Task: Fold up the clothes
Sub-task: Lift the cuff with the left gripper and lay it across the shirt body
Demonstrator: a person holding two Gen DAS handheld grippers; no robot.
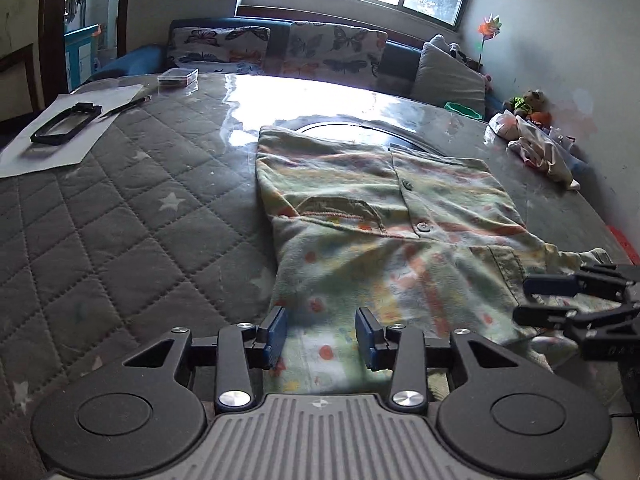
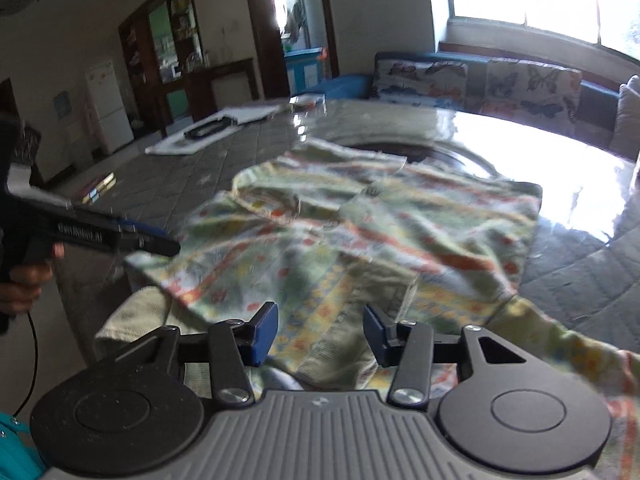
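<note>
A pale green shirt (image 1: 400, 220) printed with orange and yellow flowers lies buttoned and partly folded on the grey quilted table cover (image 1: 120, 220). Over the shirt's near hem my left gripper (image 1: 322, 336) stands open, its blue pads (image 1: 276, 336) apart with the cloth beneath them. My right gripper (image 1: 532, 300) comes in from the right at the shirt's near right corner. In the right wrist view the shirt (image 2: 360, 232) is rumpled and blurred, and the right gripper (image 2: 320, 334) is open above its near edge. The left gripper (image 2: 160, 242) reaches the shirt's left corner there, held by a hand (image 2: 24, 280).
A white sheet with a black frame (image 1: 64, 124) and a clear plastic box (image 1: 178, 76) lie at the table's far left. A heap of pale cloth (image 1: 536, 144) sits at the far right by the wall. A sofa with butterfly cushions (image 1: 332, 52) stands behind the table.
</note>
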